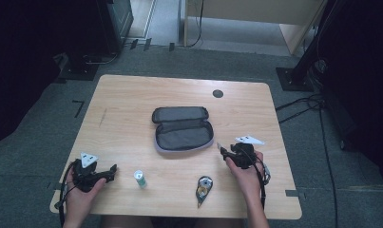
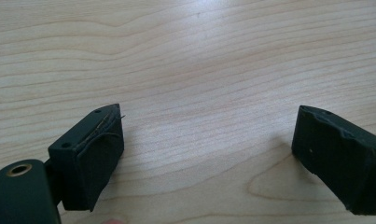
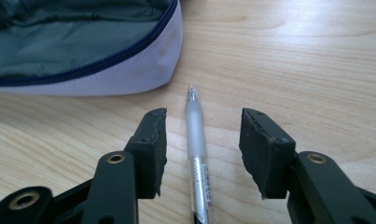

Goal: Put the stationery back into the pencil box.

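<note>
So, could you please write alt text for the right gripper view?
A clear pen lies on the wooden table between the right gripper's open black jaws, tip pointing toward an open grey pencil case at upper left.

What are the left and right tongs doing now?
Left tongs: open, nothing between them.
Right tongs: open astride the pen, not gripping.

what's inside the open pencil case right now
The pencil case lies unzipped on the table, and the dark grey lining that shows holds nothing. The pen lies outside it, between the open right tongs. Its far corners are too dark to tell.
</note>
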Tool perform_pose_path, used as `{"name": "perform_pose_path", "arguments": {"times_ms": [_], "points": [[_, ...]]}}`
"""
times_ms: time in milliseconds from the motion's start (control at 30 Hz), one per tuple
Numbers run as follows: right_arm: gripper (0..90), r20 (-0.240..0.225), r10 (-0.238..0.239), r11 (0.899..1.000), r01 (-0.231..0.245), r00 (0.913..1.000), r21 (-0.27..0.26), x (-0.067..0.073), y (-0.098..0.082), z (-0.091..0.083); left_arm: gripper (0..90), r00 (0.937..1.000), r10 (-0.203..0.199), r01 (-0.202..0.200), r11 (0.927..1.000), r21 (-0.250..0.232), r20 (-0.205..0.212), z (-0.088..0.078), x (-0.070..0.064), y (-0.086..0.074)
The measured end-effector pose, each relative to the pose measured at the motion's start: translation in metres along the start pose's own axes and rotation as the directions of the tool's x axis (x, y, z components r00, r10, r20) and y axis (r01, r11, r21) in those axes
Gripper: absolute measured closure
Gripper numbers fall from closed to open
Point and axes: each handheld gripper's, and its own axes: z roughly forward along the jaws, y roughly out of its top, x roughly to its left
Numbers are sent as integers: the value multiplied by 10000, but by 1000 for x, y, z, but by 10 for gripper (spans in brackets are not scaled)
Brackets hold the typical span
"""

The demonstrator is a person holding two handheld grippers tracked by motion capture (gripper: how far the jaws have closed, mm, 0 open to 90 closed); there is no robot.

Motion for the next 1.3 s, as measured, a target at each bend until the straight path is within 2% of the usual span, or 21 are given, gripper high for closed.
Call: {"name": "perform_pose_path", "arguments": {"times_ms": [267,467,500,567,733,833,867,900,933,1000,1167,1300], "points": [[617,283,-427,9972,409,9987,632,1,-8,12,94,10000,2,-2,10000,0,-7,0,0,0],[675,394,-551,9968,527,9977,601,1,-10,11,94,10000,13,-13,10000,14,-24,0,0,0],[726,460,-696,9957,666,9965,638,2,-10,11,94,10000,10,-10,10000,7,-17,0,0,0],[748,572,-824,9948,786,9950,653,3,-11,10,94,10000,13,-13,10000,4,-21,0,0,0],[702,564,-818,9949,782,9950,644,4,-12,10,94,10000,11,-11,10000,7,-19,0,0,0],[733,513,-944,9935,908,9942,686,5,-13,9,94,10000,12,-12,10000,6,-20,0,0,0],[744,318,-944,9926,916,9950,792,6,-12,9,94,10000,5,-5,10000,1,-20,0,0,0],[744,318,-944,9926,916,9950,792,6,-12,9,94,10000,5,-5,10000,1,-20,0,0,0],[751,228,-1332,9876,1307,9908,868,8,-11,9,94,10000,-6,6,10000,1,-17,0,0,0],[768,253,-1527,9852,1502,9879,830,10,-11,11,94,10000,-1,1,10000,1,-17,0,0,0],[803,333,-1498,9861,1468,9882,777,10,-11,12,94,10000,4,-4,10000,5,-17,0,0,0],[805,346,-1527,9844,1488,9877,942,9,-11,9,94,10000,2,-2,10000,6,-14,0,0,0]]}}
